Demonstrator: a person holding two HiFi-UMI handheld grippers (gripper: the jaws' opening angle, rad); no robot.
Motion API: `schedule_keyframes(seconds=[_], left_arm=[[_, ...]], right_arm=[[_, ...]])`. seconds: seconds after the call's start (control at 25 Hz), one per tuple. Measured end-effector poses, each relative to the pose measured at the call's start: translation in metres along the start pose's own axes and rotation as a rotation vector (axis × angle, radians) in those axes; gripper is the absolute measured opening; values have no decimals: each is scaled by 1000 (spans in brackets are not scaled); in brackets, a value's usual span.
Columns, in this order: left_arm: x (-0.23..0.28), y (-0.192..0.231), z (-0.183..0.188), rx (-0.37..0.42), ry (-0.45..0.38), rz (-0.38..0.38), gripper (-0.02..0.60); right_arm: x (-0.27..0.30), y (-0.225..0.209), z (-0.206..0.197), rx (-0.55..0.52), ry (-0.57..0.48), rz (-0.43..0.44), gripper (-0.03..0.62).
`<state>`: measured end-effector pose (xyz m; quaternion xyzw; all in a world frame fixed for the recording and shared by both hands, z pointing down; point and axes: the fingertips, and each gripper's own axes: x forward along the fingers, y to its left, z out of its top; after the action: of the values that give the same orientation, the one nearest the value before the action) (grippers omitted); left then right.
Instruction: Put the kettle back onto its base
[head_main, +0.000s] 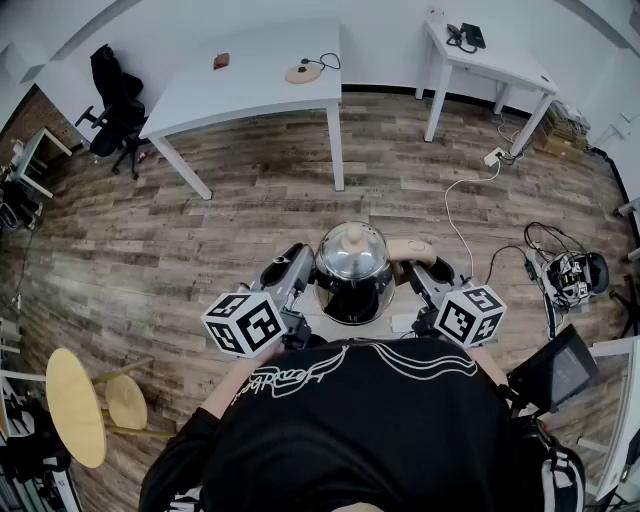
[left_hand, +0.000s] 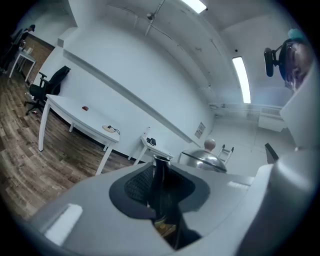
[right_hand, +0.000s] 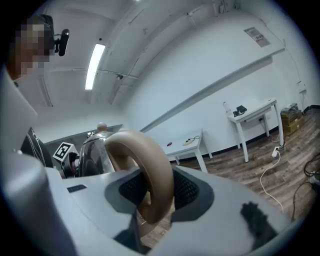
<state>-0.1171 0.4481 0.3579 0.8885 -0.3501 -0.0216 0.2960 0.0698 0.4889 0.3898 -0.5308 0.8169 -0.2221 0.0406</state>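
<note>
A shiny steel kettle (head_main: 352, 272) with a tan lid knob hangs between my two grippers, just in front of my chest. My left gripper (head_main: 297, 274) is shut on its dark spout (left_hand: 160, 186), which stands upright between the pads; the lid (left_hand: 201, 159) shows behind. My right gripper (head_main: 418, 276) is shut on the tan loop handle (right_hand: 151, 176), with the kettle body (right_hand: 93, 153) beyond it. A pale surface (head_main: 322, 326) lies under the kettle; no base is recognisable on it.
A long white table (head_main: 250, 88) stands ahead and a smaller one (head_main: 487, 57) at the far right. An office chair (head_main: 112, 100) is at the far left. Wooden stools (head_main: 78, 405) stand at my left, cables and gear (head_main: 563, 272) at my right.
</note>
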Motion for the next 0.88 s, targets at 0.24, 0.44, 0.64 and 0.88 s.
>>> schedule_keyframes(seconds=[0.24, 0.44, 0.64, 0.88], left_arm=[[3, 0, 1, 15, 5, 17, 64], [12, 3, 7, 31, 4, 24, 66], [27, 9, 11, 39, 13, 27, 64], [61, 32, 19, 28, 35, 20, 64]], right_arm=[[3, -5, 0, 6, -9, 9, 130], [12, -11, 3, 13, -12, 16, 130], [25, -24, 6, 34, -10, 10, 130], [53, -48, 10, 46, -14, -2, 130]])
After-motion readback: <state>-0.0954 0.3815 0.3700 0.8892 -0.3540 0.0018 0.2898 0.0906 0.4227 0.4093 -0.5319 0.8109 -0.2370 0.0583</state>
